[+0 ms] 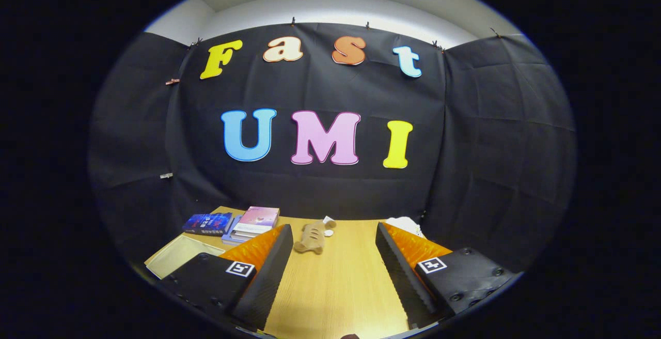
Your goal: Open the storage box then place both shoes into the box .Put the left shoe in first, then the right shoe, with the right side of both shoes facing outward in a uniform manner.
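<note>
My gripper (334, 238) is open, its two black ribbed fingers (271, 272) spread wide above the wooden table (341, 282), with nothing between them. Beyond the left finger lies a pale flat box part or tray (175, 256) at the table's near left. A white thing (405, 224) peeks out behind the right finger at the table's far edge; I cannot tell what it is.
A tan plush toy (311, 236) lies just ahead of the fingers near the table's back. Two stacks of books (235, 224) sit at the far left. Black cloth walls close the table on the back and both sides.
</note>
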`<state>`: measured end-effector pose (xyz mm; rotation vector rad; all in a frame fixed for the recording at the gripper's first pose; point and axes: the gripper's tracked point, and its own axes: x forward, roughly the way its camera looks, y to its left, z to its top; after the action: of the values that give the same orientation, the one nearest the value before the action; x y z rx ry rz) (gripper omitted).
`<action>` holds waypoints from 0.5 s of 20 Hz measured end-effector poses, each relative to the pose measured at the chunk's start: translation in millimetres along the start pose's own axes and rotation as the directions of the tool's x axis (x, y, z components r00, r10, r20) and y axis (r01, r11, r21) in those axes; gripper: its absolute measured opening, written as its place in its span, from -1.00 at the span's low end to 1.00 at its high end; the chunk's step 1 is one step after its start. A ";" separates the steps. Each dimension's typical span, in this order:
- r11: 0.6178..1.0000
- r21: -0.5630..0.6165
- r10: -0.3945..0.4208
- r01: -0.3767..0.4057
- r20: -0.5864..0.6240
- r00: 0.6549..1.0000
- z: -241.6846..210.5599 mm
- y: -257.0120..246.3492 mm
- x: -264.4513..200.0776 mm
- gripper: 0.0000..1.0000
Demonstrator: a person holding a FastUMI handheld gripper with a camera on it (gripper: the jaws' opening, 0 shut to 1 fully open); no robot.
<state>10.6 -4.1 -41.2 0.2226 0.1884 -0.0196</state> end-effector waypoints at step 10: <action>0.999 -0.021 -0.039 0.040 0.043 0.998 4.5 -32.5 -13.9 0.95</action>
<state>-3.6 -36.8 -41.3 0.1968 0.1505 -0.0619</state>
